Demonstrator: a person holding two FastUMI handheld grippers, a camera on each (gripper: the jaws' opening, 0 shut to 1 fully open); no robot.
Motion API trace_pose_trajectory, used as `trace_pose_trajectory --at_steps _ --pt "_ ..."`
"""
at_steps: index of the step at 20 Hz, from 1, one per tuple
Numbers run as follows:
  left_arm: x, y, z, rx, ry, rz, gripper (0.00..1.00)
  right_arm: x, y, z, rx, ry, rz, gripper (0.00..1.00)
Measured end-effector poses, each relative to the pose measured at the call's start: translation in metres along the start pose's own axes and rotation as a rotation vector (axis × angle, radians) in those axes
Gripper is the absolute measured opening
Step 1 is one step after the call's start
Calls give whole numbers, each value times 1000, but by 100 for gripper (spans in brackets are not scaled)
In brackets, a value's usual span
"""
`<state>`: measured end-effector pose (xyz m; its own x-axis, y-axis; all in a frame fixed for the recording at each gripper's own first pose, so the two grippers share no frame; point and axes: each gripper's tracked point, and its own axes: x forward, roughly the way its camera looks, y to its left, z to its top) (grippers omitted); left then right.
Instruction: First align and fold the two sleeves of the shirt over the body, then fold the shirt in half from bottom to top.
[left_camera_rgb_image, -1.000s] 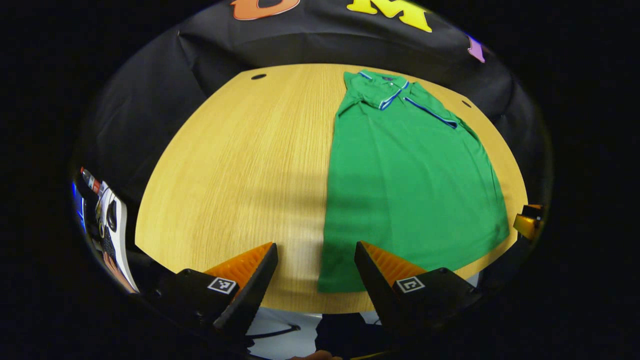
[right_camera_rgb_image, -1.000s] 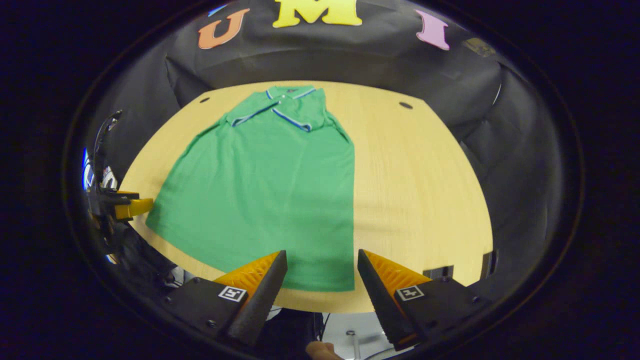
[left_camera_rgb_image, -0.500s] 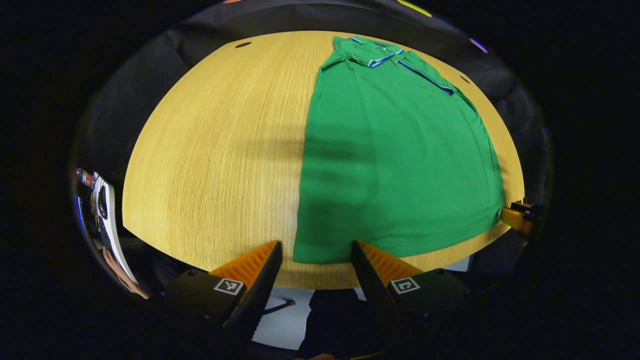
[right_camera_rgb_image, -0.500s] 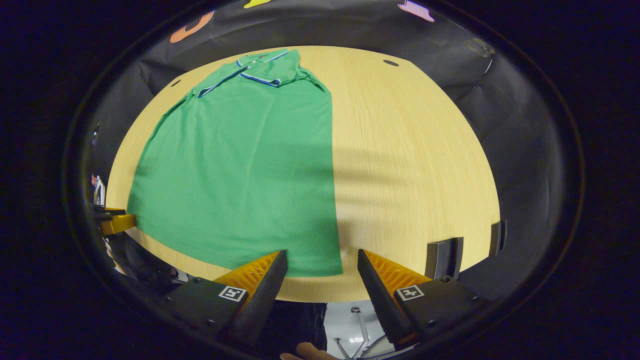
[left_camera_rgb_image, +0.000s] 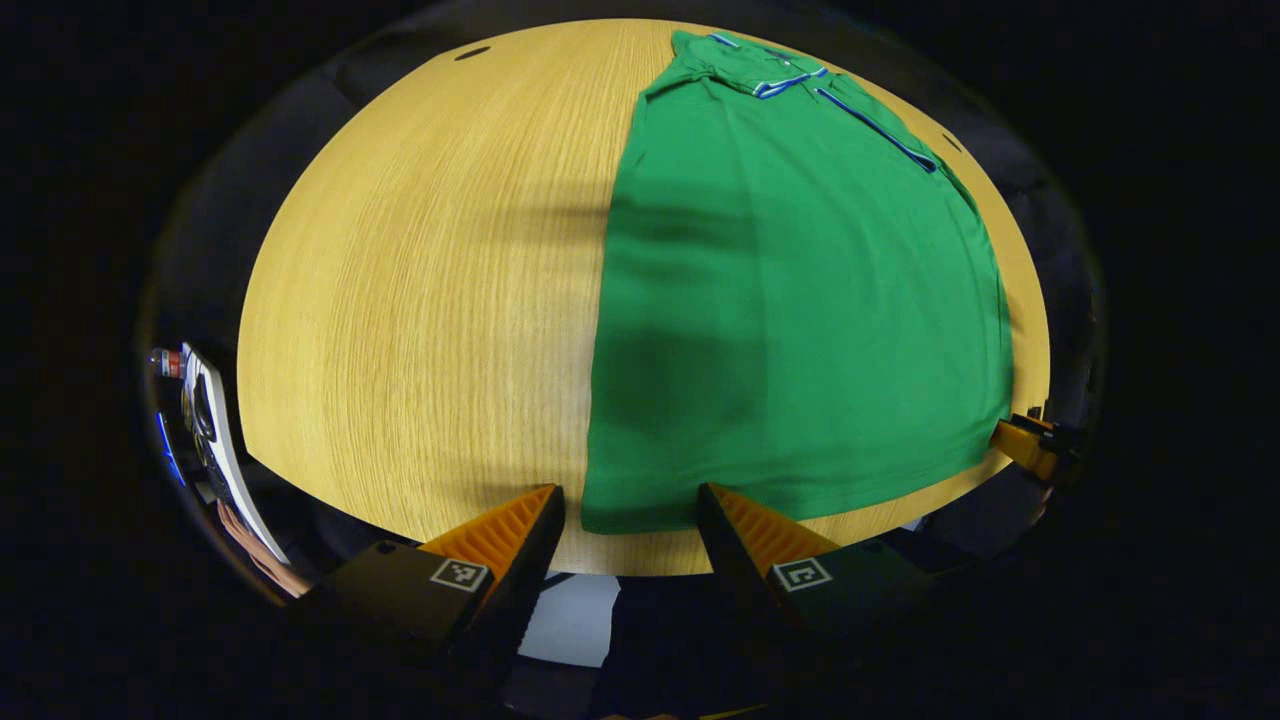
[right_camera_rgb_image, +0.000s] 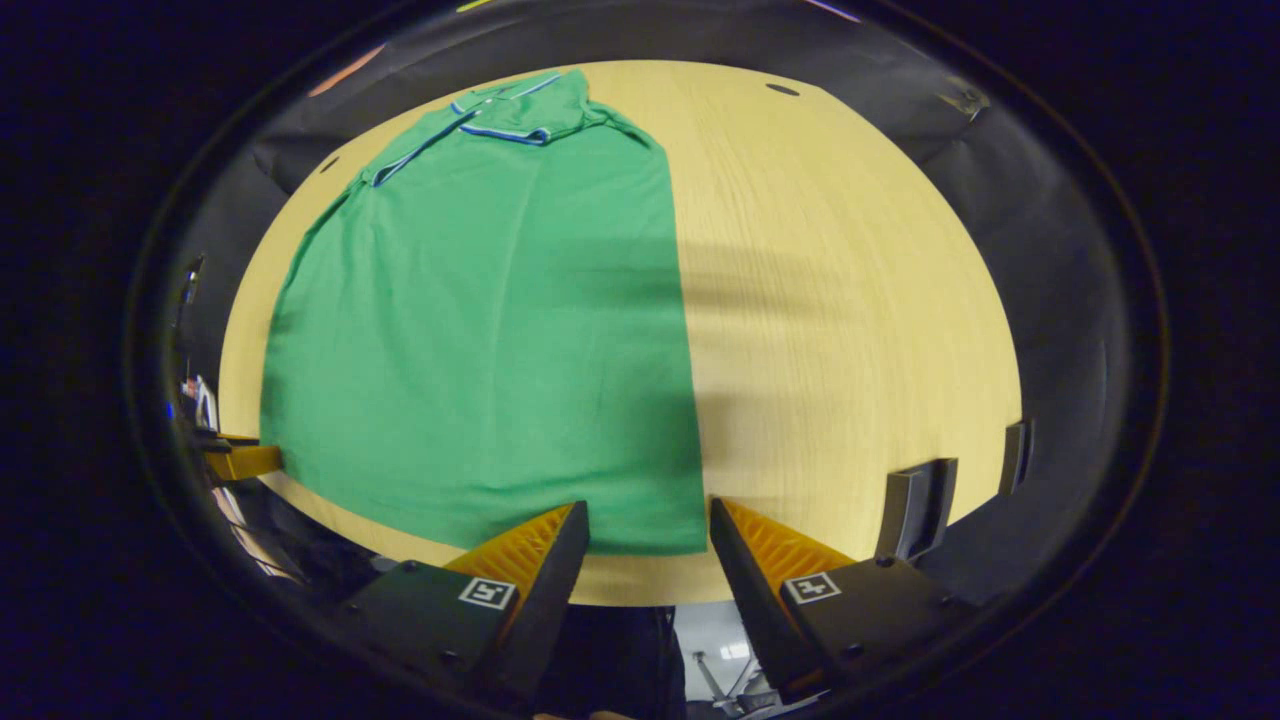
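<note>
A green polo shirt (left_camera_rgb_image: 800, 300) lies flat on the wooden table (left_camera_rgb_image: 420, 300), collar at the far end, both sleeves folded in over the body. Its hem runs along the near table edge. My left gripper (left_camera_rgb_image: 630, 505) is open and hovers over the hem's left corner. In the right gripper view the same shirt (right_camera_rgb_image: 480, 310) stretches away, and my right gripper (right_camera_rgb_image: 648, 520) is open over the hem's right corner. The other gripper shows small at the side of each view, the right gripper (left_camera_rgb_image: 1030, 447) and the left gripper (right_camera_rgb_image: 240, 460).
The table's near edge (right_camera_rgb_image: 620, 585) sits just under both grippers, with floor below it. Bare wood (right_camera_rgb_image: 850, 300) spreads right of the shirt. A dark bracket (right_camera_rgb_image: 915, 505) stands at the table's right edge. Small holes (left_camera_rgb_image: 472, 52) mark the far corners.
Both grippers have tilted down and come closer over the shirt's hem corners. The shirt has not moved, and both grippers stay open.
</note>
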<state>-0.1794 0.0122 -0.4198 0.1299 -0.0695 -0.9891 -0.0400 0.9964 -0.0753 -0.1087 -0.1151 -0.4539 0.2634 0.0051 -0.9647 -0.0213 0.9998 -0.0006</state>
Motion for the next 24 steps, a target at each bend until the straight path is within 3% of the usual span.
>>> trace_pose_trajectory --at_steps 1,4,5,7,8,9,11,12,15,16,23,24 --pt "0 -1 0 5 14 -2 87 0 1 0 -5 17 0 74" --pt "0 -1 2 -22 11 -2 78 -1 3 3 -10 61 5 77" --pt "1 -4 3 -15 11 -2 77 -1 3 3 -5 78 4 52" --pt "-1 -8 3 -5 20 -6 72 -1 3 3 -27 103 1 46" --pt "1 -9 3 -9 30 -8 63 -2 4 5 -33 111 6 45" --pt "1 -10 4 -13 36 -8 60 -1 6 8 -26 113 12 43" --pt "1 -12 4 -43 45 -15 52 0 7 7 -55 140 11 22" --pt "1 -15 5 -60 48 -22 45 0 8 8 -86 150 16 26" --pt "1 -25 7 -57 51 -37 22 1 7 11 -82 153 25 26" --pt "2 -25 7 -42 50 -25 8 -1 8 11 -67 152 29 8" --pt "-1 -27 -1 5 30 -8 4 -8 9 7 -38 103 87 11" --pt "-3 -25 -4 8 28 -5 3 -11 7 6 -44 88 88 8"
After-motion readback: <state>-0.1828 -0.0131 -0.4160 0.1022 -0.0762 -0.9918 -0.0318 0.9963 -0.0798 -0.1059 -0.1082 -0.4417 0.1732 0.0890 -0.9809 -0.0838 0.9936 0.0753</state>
